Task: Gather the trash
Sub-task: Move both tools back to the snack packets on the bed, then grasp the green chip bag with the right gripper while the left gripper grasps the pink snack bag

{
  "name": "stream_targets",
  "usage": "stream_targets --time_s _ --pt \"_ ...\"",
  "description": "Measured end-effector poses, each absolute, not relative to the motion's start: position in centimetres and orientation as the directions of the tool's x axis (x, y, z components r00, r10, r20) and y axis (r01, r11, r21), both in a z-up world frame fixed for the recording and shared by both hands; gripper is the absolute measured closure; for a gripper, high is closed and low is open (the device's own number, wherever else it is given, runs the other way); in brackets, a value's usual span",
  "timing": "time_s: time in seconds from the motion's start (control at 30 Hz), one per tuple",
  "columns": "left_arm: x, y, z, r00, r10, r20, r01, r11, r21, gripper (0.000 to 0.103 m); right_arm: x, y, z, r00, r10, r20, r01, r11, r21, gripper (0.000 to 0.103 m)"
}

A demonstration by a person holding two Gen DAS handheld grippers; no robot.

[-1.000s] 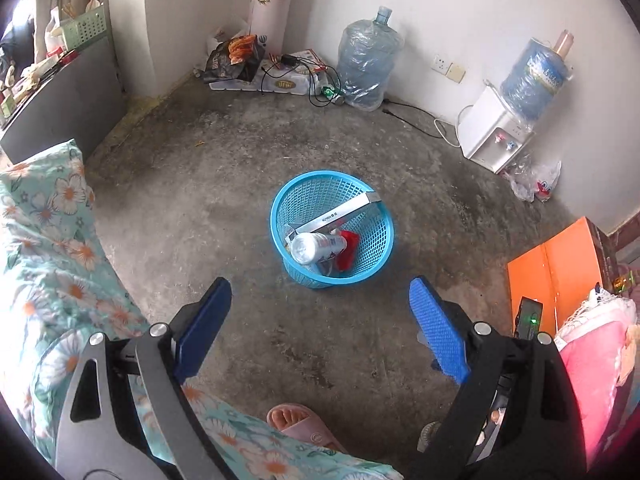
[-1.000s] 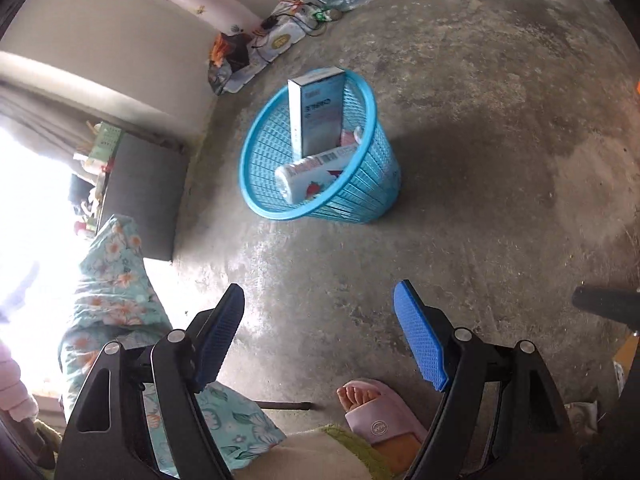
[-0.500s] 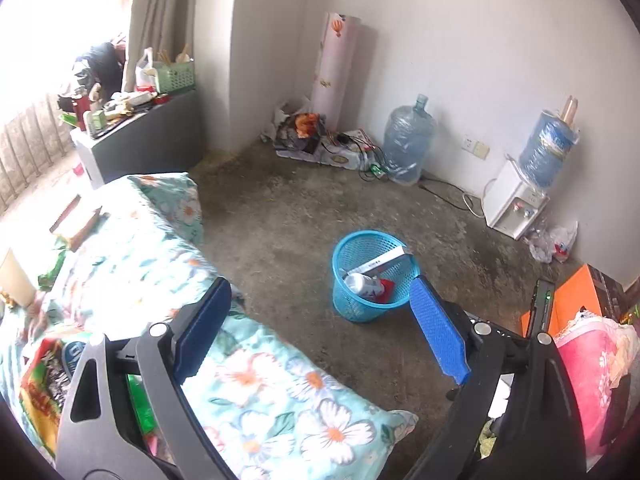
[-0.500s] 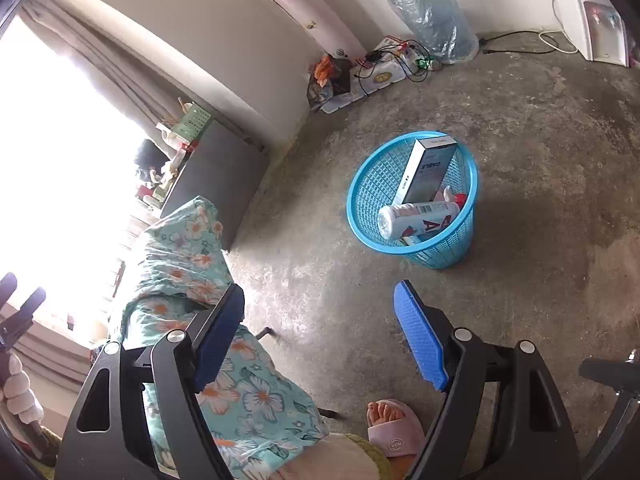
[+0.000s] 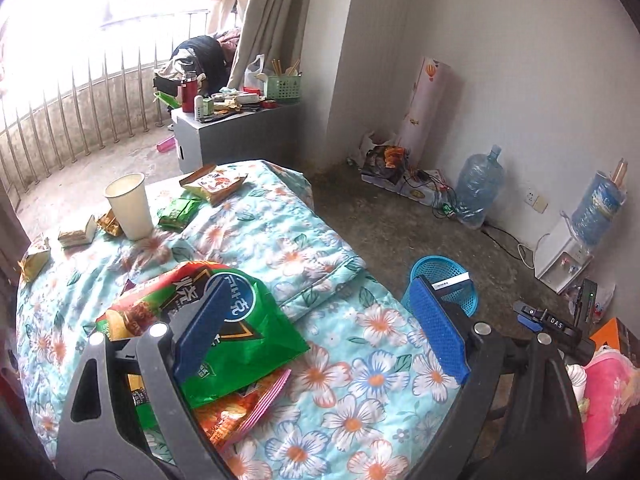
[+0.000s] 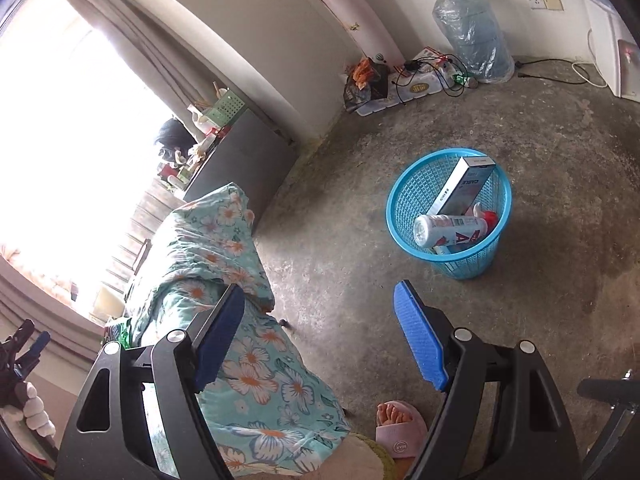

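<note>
Left gripper [image 5: 316, 336] hovers over the floral quilt [image 5: 280, 240], jaws spread wide and holding nothing, and the green snack bag [image 5: 224, 320] lies right beneath its left finger, long side running across the jaws. Nearer hand by far! Right gripper [image 6: 320, 340] (equally wide, equally empty) hangs off the bed's edge, facing the blue basket [image 6: 404, 200] on the floor.

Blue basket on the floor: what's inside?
In the blue basket, a tall carton box leans on the rim, a white bottle lies across it, and something red sits behind. The bottom is covered.
</note>
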State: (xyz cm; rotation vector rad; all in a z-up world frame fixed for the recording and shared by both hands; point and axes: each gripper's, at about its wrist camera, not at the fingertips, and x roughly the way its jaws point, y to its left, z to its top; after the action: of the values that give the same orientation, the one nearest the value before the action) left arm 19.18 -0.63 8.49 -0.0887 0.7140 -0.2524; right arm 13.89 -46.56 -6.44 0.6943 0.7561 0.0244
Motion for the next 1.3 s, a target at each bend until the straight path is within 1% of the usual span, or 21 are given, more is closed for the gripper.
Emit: stream_targets --time_s 0.4,0.5,0.63,0.87,1.03,1.1,1.2,1.3 --pt "14.9 8.4 8.0 0.78 -0.241 -0.578 0.091 0.957 -0.277 0.017 14.6 -37.0 0.5 0.719 0.308 -0.623 0.045 0.874 0.484 0.028" --pt "13.6 10.9 7.6 0.792 -0.232 -0.564 0.058 0.949 -0.308 0.017 14.7 -33.7 2.0 0.704 0.354 -0.616 -0.025 0.879 0.477 0.028" --pt "11.7 14.0 7.1 0.808 -0.207 -0.551 0.002 0.937 -0.348 0.017 15.1 -28.9 3.1 0.647 0.458 -0.61 -0.136 0.856 0.498 0.024" --pt "9.0 17.5 4.8 0.81 -0.156 -0.565 -0.087 0.921 -0.38 0.017 15.2 -19.3 2.5 0.478 0.59 -0.65 -0.301 0.806 0.51 0.024" --pt "8.8 18.5 2.0 0.784 -0.135 -0.606 -0.132 0.917 -0.376 0.017 15.1 -14.6 0.7 0.372 0.637 -0.675 -0.329 0.77 0.546 0.024" --pt "9.1 18.7 1.1 0.774 -0.111 -0.624 -0.151 0.924 -0.352 0.017 15.4 -13.4 0.0 0.327 0.664 -0.672 -0.327 0.747 0.579 0.024" --pt "9.6 18.9 0.3 0.772 -0.1 -0.628 -0.15 0.931 -0.333 0.017 16.1 -12.0 -0.7 0.268 0.719 -0.642 -0.316 0.695 0.646 0.024" --pt "11.1 19.7 0.3 0.769 -0.118 -0.629 -0.128 0.935 -0.332 0.017 17.3 -10.7 -1.2 0.217 0.765 -0.607 -0.293 0.644 0.707 0.024"
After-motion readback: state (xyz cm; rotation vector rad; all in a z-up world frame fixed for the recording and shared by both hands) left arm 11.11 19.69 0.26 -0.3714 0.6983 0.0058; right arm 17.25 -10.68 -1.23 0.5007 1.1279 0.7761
